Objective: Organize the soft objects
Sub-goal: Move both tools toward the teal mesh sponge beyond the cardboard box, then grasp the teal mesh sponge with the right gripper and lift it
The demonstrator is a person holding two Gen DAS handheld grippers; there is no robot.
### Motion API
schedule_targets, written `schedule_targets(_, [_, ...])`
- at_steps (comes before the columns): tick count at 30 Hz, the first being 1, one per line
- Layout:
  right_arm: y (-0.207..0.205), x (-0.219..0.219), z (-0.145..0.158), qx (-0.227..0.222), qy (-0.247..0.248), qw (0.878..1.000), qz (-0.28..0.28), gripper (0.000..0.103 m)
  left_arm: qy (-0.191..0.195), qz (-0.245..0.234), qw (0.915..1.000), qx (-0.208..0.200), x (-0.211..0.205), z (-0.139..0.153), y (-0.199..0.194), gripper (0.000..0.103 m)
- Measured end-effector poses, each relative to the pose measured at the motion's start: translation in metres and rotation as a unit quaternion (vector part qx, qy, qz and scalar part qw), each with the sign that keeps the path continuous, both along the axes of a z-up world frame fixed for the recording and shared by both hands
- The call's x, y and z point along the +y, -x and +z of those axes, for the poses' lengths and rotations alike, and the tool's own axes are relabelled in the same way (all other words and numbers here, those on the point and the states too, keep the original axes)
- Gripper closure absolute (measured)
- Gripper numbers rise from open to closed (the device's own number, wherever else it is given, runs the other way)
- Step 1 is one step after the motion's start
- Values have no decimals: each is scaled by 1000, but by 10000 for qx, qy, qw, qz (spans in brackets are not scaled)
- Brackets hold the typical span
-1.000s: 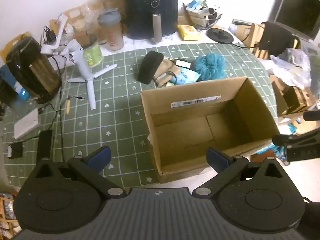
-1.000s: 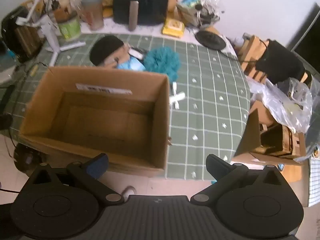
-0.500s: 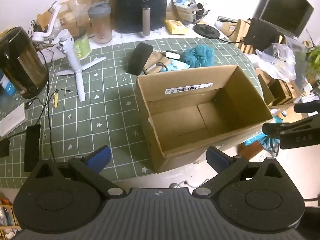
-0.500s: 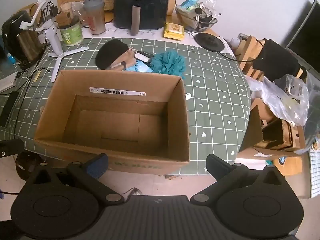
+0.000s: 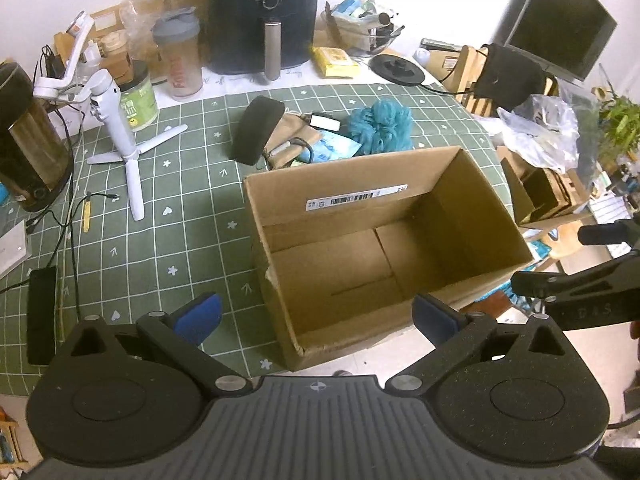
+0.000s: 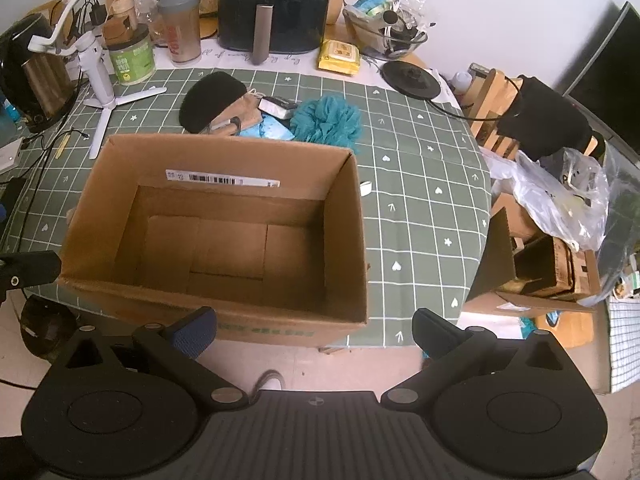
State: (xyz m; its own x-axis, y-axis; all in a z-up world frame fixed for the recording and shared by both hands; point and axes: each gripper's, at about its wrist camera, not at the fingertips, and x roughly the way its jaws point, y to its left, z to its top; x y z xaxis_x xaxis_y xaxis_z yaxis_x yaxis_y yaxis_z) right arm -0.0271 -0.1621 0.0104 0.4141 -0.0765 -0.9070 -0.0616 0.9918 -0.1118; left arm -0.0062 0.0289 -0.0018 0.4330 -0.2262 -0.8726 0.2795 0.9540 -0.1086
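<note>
Box (image 6: 224, 236) sits empty at the table's near edge, ready for the soft pile (image 6: 276, 118) behind it; left gripper (image 5: 316, 316) and right gripper (image 6: 314, 330) hover wide, holding nothing.

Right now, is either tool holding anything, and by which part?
No. The left tool and the right tool are both open and hold nothing; the cardboard box is empty.

Each black hand-held gripper (image 5: 316, 318) has blue fingertip pads (image 5: 200, 318), silver screws and a ribbed grey body.
</note>
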Motion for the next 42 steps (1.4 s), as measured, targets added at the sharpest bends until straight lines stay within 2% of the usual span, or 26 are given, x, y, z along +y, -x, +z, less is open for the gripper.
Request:
schedule_targets(7, [-22, -29, -4, -153, -520, 9985, 52, 0, 76, 268, 9995, 135, -6, -3, -20, 0])
schedule_targets(13, [-44, -54, -3, -290, -576, 9978, 181, 0, 22, 388, 9992, 78, -21, 2, -39, 0])
schedule_targets(25, [-83, -120, -9, -543, -1040, 9923, 391, 0, -114, 633, 9979, -64, -55, 7, -60, 0])
schedule_targets(34, [-116, -147, -21, -699, -1178, 9895, 469, 0, -202, 665, 9975, -153, -66, 10, -74, 0])
schedule_targets(42, [-149, -155, -43, -679, -1086, 9905, 506, 0, -64, 897, 9958, -156, -57, 6, -90, 0])
